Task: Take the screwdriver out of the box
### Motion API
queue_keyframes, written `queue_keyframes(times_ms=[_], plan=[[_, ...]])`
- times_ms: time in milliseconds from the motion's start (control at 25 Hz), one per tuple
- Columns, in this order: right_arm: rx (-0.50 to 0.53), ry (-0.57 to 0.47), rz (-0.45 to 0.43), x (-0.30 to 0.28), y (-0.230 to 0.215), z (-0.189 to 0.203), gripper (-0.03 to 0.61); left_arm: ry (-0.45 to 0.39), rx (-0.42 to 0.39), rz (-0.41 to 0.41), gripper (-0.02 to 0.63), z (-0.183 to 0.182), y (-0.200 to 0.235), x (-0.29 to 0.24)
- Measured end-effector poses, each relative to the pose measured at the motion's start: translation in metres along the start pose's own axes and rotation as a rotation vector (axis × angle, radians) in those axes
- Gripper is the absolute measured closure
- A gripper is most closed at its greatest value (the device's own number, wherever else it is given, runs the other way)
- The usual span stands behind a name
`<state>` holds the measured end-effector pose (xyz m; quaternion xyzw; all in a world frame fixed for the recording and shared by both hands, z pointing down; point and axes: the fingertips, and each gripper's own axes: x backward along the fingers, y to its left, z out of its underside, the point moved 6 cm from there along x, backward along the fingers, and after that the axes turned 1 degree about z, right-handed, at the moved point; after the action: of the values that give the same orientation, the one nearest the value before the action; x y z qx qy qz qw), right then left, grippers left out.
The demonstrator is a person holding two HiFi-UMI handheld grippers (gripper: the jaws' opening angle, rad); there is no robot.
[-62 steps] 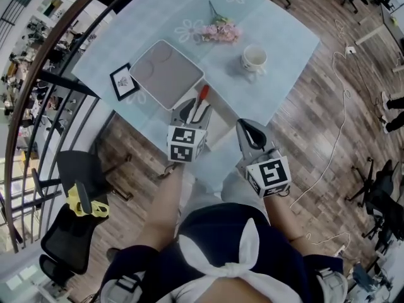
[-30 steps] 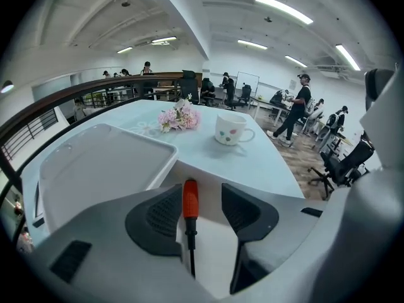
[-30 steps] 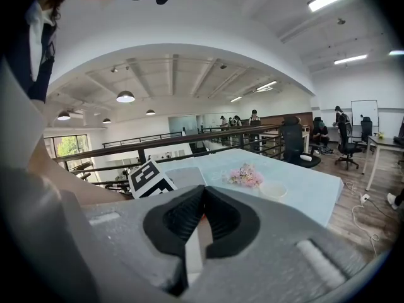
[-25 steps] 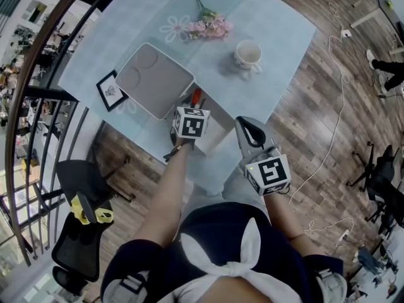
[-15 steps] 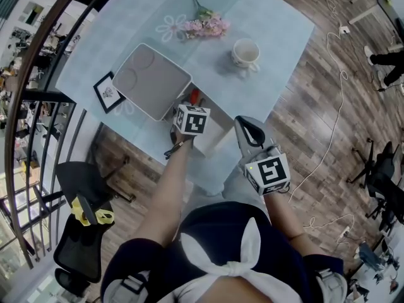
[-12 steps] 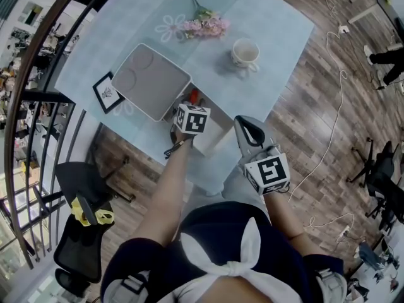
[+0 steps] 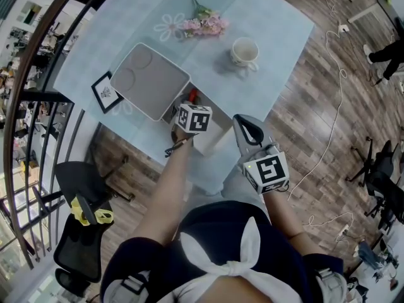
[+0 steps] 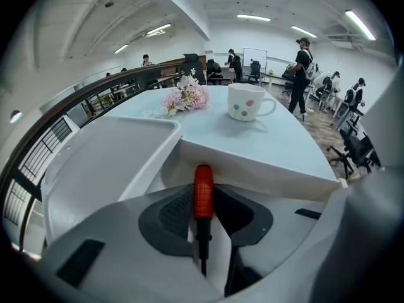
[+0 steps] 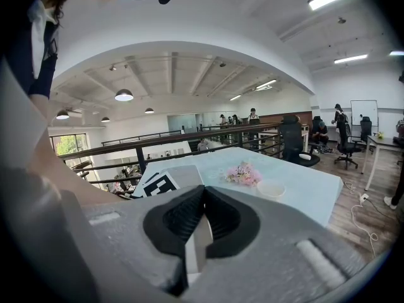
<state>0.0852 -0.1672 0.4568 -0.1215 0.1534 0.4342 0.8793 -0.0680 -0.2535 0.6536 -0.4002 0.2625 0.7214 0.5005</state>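
Note:
A screwdriver (image 8: 203,194) with a red handle and dark shaft lies in the open white box (image 8: 252,163) at the table's near edge. My left gripper (image 8: 203,216) points steeply down into the box. Its jaws have just been closing, and both dark pads now press the red handle from either side. In the head view only the handle's red tip (image 7: 193,95) shows past the left gripper (image 7: 189,103) and its marker cube. My right gripper (image 7: 245,126) hangs off the table's edge to the right of the box (image 7: 218,128). It is shut with nothing in it (image 9: 203,191).
The box's grey-white lid (image 7: 148,81) lies open to the left, next to a small framed picture (image 7: 106,92). A white cup (image 7: 243,52) and pink flowers (image 7: 206,25) stand farther back on the light blue table (image 7: 278,24). A railing and a black chair (image 7: 79,188) are at left.
My left gripper has moved forward and down into the box, and now covers most of the screwdriver. The right gripper has stayed where it was.

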Motion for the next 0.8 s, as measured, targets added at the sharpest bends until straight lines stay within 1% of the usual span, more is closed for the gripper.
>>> queue_keyframes(times_ms=[360, 600, 800], plan=[[0.0, -0.001, 0.001, 0.003, -0.003, -0.001, 0.58, 0.003, 0.001, 0.002, 0.505, -0.003, 0.001, 0.001], [0.006, -0.006, 0.002, 0.008, -0.004, -0.001, 0.58, 0.012, 0.031, 0.029, 0.506, 0.001, -0.001, 0.0], [0.012, -0.01, -0.003, 0.01, -0.005, -0.004, 0.58, -0.01, 0.046, 0.032, 0.506, -0.003, -0.001, 0.007]])
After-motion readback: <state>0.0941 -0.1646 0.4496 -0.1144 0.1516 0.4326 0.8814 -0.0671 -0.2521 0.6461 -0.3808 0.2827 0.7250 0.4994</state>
